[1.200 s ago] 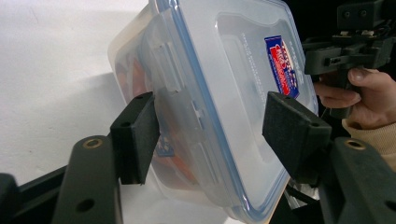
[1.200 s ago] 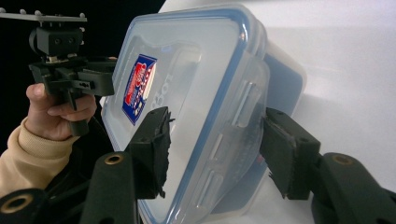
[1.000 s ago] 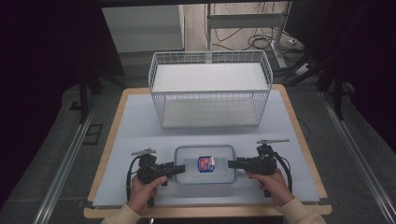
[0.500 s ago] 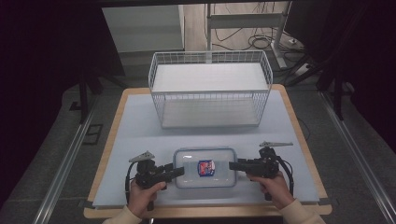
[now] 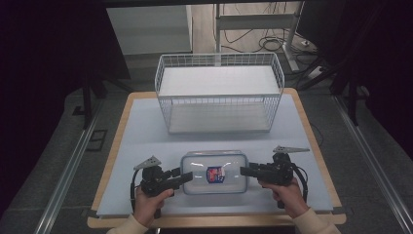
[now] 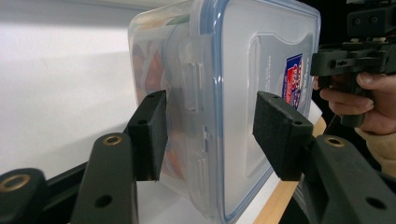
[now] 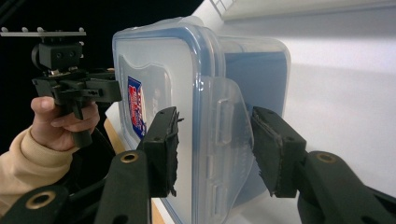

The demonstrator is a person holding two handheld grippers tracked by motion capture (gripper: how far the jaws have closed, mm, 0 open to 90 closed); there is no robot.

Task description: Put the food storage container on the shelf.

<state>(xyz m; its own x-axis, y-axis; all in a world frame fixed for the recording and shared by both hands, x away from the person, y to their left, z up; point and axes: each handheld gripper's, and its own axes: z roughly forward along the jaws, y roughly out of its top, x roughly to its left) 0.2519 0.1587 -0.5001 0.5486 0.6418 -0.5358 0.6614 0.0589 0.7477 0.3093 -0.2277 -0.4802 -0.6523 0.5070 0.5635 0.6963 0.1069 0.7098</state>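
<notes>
A clear plastic food box (image 5: 214, 173) with a blue-sealed lid and a red and blue label lies near the table's front edge. My left gripper (image 5: 187, 176) is rolled on its side at the box's left end. In the left gripper view its pads (image 6: 150, 135) clamp the box (image 6: 233, 70) between base and lid, over the end latch. My right gripper (image 5: 242, 170) holds the right end the same way. There its pads (image 7: 273, 154) bear on the lifted latch flap and the lid of the box (image 7: 163, 70). Both pairs of jaws have just been closing onto the box.
A white wire basket (image 5: 219, 109) stands behind the box at mid-table, open at the top. A pale mat covers the table, with a wooden edge (image 5: 214, 225) at the front. Dark floor, cables and stands surround the table.
Both grippers have edged inward onto the ends of the box, the left one more visibly. The box stays where it was.
</notes>
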